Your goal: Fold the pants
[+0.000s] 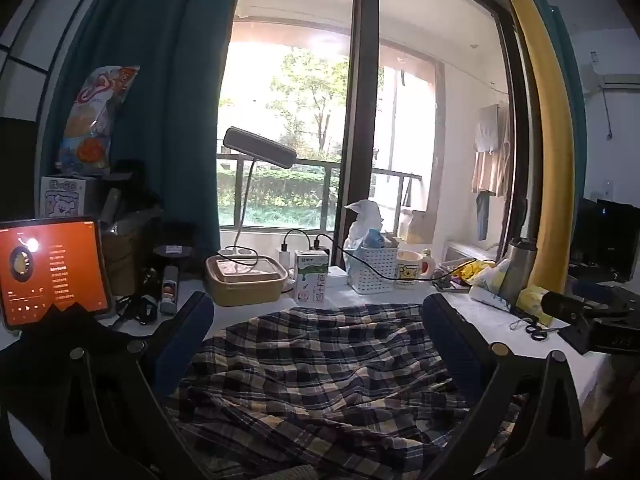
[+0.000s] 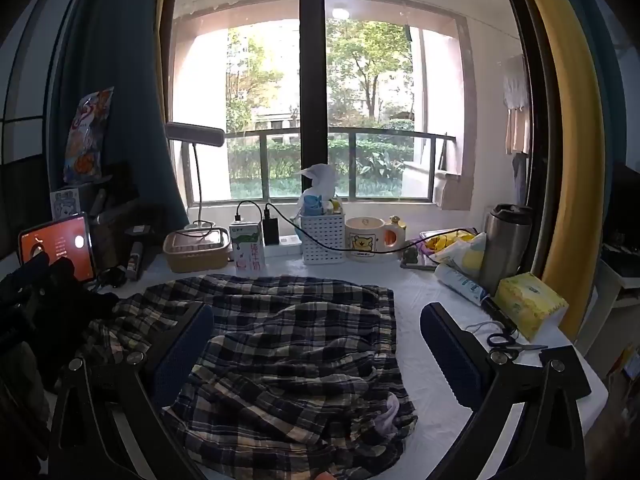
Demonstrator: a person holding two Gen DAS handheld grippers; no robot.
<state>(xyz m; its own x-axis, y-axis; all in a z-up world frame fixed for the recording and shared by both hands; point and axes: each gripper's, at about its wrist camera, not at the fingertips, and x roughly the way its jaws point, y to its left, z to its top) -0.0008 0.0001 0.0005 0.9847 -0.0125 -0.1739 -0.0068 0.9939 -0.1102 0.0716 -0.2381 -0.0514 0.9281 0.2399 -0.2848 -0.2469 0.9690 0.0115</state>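
Observation:
Plaid pants [image 1: 320, 364] in navy, cream and white lie crumpled on the white table [image 1: 488, 316]. They also show in the right wrist view [image 2: 288, 344], bunched, with a pale inner patch near the front right. My left gripper [image 1: 318, 312] is open and empty, its blue-padded fingers [image 1: 188, 336] spread above the cloth. My right gripper [image 2: 316, 324] is open and empty too, held above the pants' right part, one finger [image 2: 448, 344] over bare table. The left gripper's black body shows at the left edge of the right wrist view [image 2: 44, 300].
Along the table's back stand a tablet [image 1: 52, 268], a lunch box [image 1: 246, 280], a milk carton [image 1: 312, 276], a white basket [image 1: 372, 270], a bear mug [image 2: 366, 240], a steel flask [image 2: 506, 248], a tissue box [image 2: 530, 304] and scissors [image 2: 508, 344]. A desk lamp [image 1: 260, 148] stands behind.

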